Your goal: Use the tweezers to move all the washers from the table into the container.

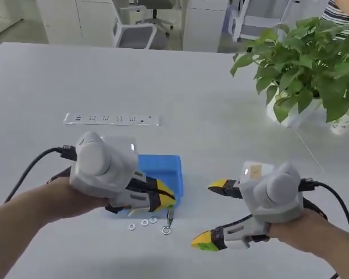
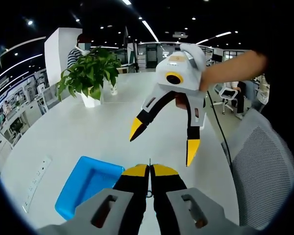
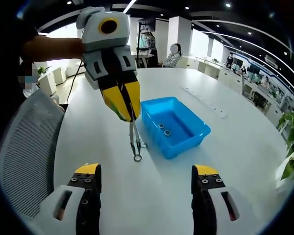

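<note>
Our left gripper (image 1: 164,196) clamps the tweezers (image 1: 170,216), which point to 6 o'clock at a washer (image 1: 166,231) on the table (image 1: 221,116). We see the container (image 1: 163,165) at 12 o'clock from it; our right gripper (image 1: 209,214) stands wide open, empty.

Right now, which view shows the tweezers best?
The right gripper view: the tweezers hang in full below the left gripper, tips at a washer. The head view shows a short stub; the left gripper view, a sliver above its jaws.
</note>
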Demonstrator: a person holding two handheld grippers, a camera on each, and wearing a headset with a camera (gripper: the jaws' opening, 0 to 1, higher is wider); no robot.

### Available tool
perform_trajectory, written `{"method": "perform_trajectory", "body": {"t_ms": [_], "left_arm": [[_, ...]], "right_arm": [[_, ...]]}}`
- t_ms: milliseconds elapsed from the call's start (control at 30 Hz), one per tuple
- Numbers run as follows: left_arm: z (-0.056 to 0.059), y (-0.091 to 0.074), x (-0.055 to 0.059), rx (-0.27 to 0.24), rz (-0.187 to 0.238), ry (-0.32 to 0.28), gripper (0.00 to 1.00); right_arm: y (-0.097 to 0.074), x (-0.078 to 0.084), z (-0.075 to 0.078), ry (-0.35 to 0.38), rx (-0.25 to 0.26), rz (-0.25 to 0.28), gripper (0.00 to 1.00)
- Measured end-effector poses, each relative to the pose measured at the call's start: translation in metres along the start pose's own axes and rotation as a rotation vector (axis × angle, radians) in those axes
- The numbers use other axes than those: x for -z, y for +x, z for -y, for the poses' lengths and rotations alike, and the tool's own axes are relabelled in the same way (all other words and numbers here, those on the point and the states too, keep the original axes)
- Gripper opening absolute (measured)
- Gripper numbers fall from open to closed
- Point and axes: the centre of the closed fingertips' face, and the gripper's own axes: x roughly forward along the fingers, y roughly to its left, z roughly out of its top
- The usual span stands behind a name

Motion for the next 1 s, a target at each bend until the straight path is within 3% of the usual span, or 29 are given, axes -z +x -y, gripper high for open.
{"method": "perform_trajectory", "body": {"t_ms": [400,767,1000], "left_arm": [[0.003,0.005,0.012,0.004,-0.013,-0.018,0.05],[0.003,0.007,0.016,0.005,-0.005,-0.024,0.05],[0.004,0.006,0.016,0.012,-0.008,-0.014,0.05]], "right_arm": [[0.003,0.005,-0.001,0.009,-0.007,-0.009,0.75],[0.005,0.007,-0.005,0.008,-0.019,-0.017,0.74],[0.01,0.005,-0.009,-0.017,-0.049,-0.01,0.68]]}}
